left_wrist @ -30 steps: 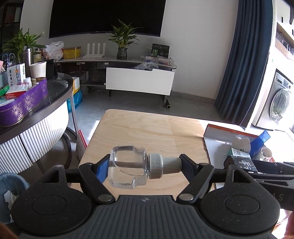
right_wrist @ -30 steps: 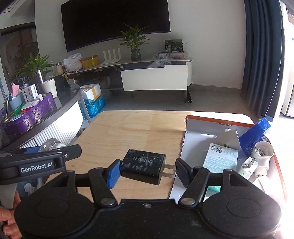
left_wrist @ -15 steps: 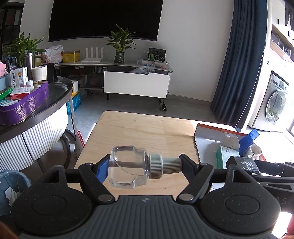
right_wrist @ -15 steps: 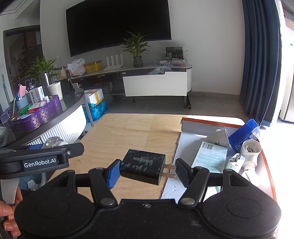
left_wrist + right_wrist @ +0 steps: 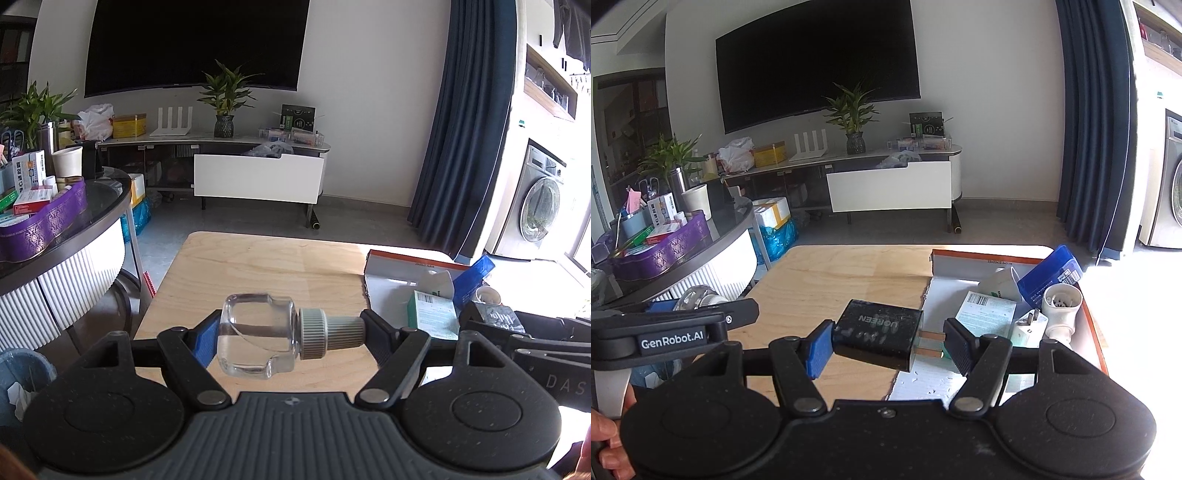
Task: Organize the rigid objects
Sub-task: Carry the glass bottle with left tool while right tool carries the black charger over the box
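Observation:
My left gripper [image 5: 290, 334] is shut on a clear glass bottle [image 5: 258, 334] with a grey ribbed cap, held sideways above the wooden table [image 5: 266, 269]. My right gripper [image 5: 884, 341] is shut on a black UGREEN charger [image 5: 877, 332], its prongs against the right finger, held over the table's right part beside the white box [image 5: 964, 260]. The left gripper also shows at the left of the right wrist view [image 5: 676, 332]. The right gripper with the charger shows at the right of the left wrist view [image 5: 495, 317].
The white box with an orange rim [image 5: 406, 258] holds a green-white carton [image 5: 986, 312], a blue box [image 5: 1051, 275], a white plug adapter [image 5: 1060, 306] and a white carton. A round dark table with a purple basket [image 5: 40, 225] stands at the left. A bin [image 5: 18, 380] sits below it.
Both grippers have risen and drawn back a little with their objects still held. The table and box look slightly smaller and lower in both views.

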Motion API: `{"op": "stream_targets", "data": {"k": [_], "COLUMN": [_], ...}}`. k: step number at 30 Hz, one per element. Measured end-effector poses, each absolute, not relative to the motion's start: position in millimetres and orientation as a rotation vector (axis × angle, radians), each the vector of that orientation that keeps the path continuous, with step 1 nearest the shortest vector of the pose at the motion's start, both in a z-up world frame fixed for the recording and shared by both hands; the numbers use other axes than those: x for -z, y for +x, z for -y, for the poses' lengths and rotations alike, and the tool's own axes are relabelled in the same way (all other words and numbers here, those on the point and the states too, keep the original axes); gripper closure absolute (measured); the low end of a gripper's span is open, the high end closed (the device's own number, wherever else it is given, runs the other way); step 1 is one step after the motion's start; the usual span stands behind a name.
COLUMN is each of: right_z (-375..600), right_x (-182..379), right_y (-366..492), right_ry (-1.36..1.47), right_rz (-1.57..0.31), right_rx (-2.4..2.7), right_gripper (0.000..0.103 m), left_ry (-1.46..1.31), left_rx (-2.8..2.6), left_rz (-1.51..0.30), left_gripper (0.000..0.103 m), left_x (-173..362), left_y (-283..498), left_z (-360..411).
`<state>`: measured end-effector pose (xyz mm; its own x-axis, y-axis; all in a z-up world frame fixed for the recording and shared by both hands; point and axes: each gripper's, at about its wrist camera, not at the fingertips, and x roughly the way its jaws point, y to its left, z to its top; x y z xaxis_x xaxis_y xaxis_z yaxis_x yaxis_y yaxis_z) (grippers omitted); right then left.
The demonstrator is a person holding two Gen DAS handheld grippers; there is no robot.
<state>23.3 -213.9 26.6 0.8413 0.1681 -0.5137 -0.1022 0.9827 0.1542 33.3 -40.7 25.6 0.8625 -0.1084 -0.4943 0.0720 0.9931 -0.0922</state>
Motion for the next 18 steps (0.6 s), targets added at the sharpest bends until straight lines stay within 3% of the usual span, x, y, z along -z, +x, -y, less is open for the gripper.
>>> {"op": "stream_targets", "data": {"k": [18], "right_z": [246], "right_x": [-33], "right_y": [3], "right_ry": [0.153], "right_rz": [-0.518], "right_rx": [-0.066], "right_gripper": [0.025], "left_ry": [-0.043], "left_rx": [0.179], "left_rz": [-0.520], "left_gripper": [0.024], "left_x": [-26], "left_y": [26], "left_z": [71]}}
